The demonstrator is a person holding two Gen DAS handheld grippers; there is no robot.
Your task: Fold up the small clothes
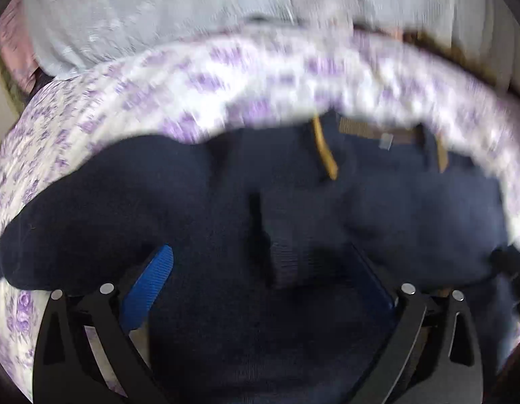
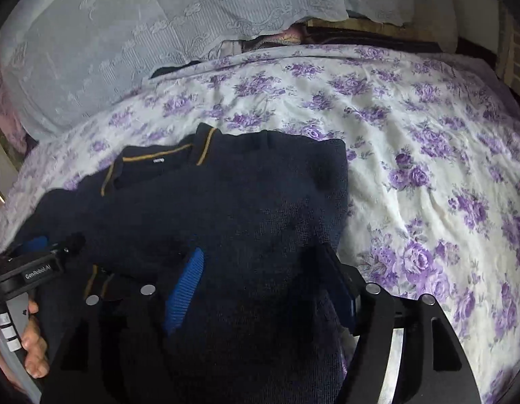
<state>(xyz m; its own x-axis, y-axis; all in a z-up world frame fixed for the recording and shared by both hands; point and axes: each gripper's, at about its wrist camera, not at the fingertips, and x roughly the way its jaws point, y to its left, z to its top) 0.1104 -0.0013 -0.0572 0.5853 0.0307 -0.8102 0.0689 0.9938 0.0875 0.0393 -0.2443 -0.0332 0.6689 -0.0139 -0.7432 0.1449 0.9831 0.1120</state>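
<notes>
The navy sweater (image 2: pixel 233 202) lies on the flowered bedsheet (image 2: pixel 428 155), its near part hidden under both grippers: the right gripper (image 2: pixel 260 282) and blurred left gripper (image 1: pixel 260 269) stand wide, gripping nothing.

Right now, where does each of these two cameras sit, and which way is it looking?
Left wrist: rides on the left gripper, looking down past its open blue fingers at the navy sweater; the picture is blurred.
Right wrist: rides on the right gripper, looking down across the sweater to the floral sheet; a hand shows at its left edge.
Shared: sweater, sheet and pale cloth behind.
</notes>
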